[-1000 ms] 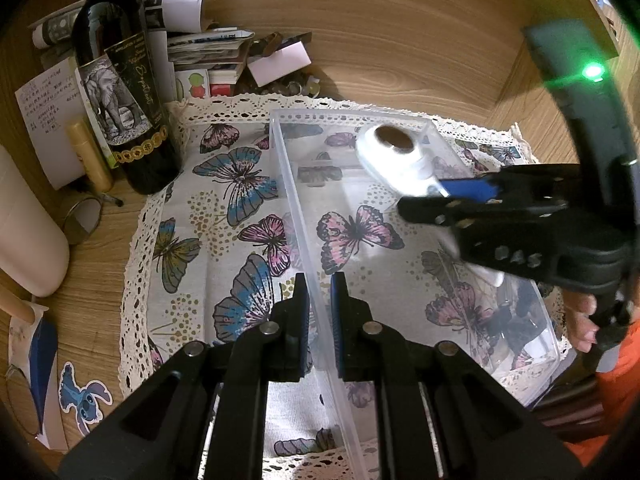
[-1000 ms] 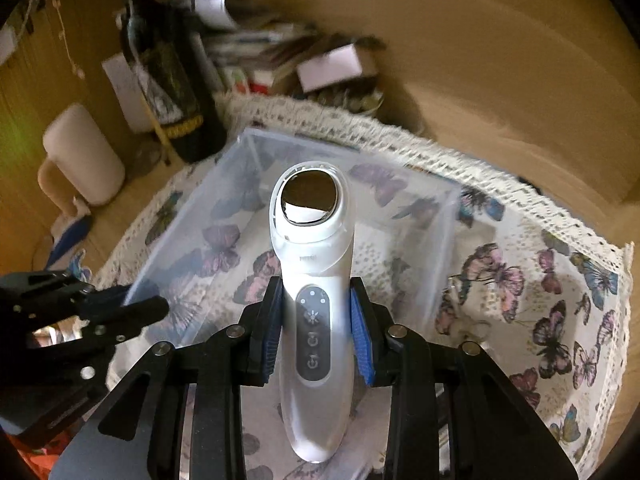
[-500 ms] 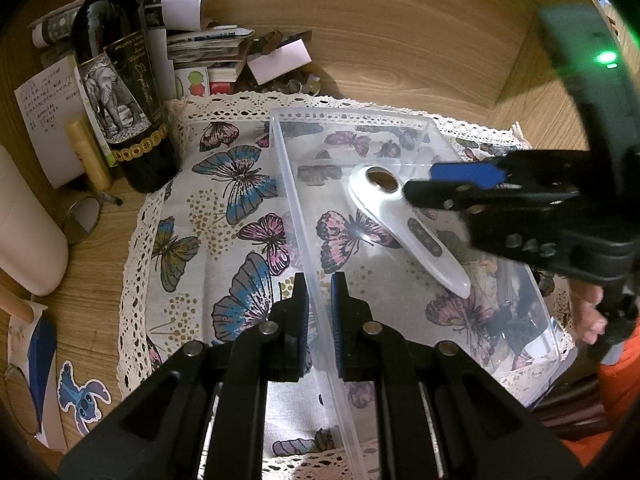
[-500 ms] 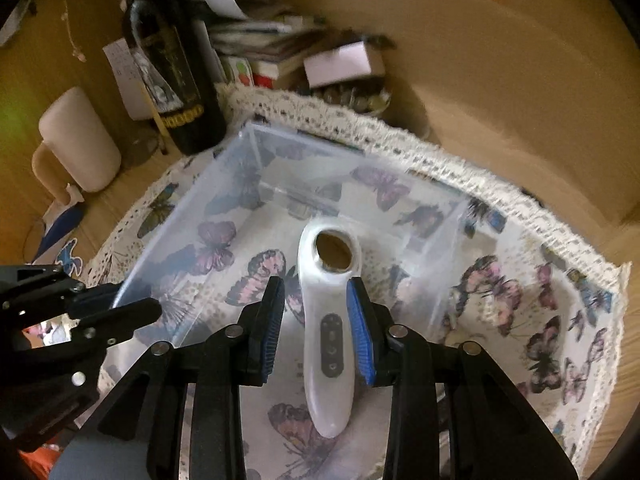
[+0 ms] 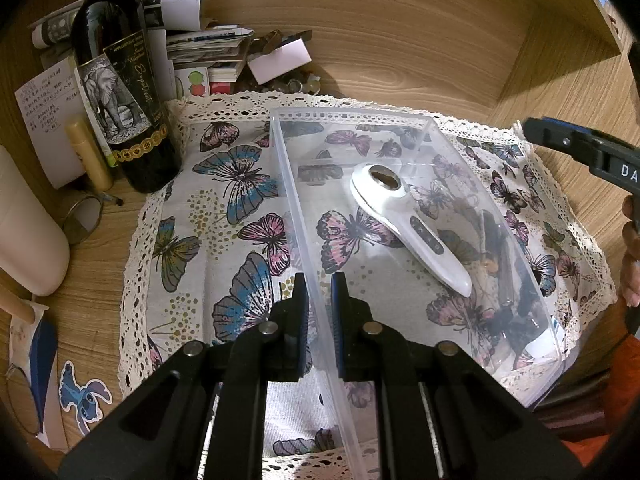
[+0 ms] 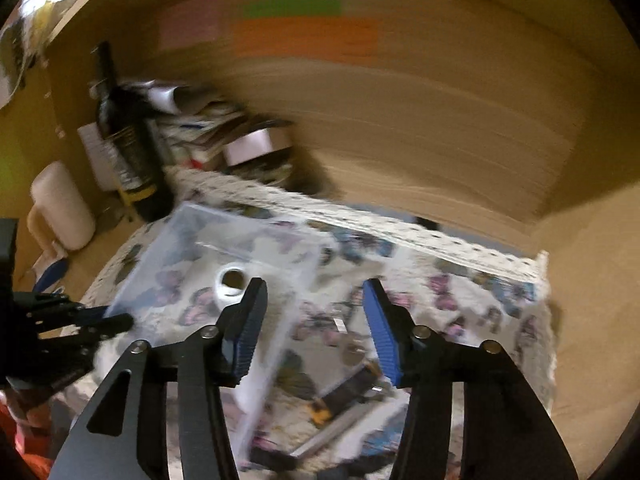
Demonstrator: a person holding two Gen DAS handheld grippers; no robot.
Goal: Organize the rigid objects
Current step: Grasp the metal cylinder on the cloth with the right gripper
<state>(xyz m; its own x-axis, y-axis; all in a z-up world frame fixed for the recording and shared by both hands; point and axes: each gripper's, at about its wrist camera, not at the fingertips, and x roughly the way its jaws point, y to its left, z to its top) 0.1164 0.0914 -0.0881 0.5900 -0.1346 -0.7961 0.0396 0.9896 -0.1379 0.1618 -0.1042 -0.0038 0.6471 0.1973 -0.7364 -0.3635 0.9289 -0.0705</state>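
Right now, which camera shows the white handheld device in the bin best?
The left wrist view: the white handheld device lies sharp and whole in the clear bin. The right wrist view is blurred, showing only its round head behind a finger.

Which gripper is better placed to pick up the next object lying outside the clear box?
Right gripper: open, empty, above loose items beside the clear box. Left gripper pinches its wall.

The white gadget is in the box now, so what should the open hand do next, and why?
Probably swing the right gripper, jaws wide open and empty, toward the dark tools lying on the butterfly cloth beside the clear bin. The white handheld device lies inside the bin, and the left gripper grips its wall.
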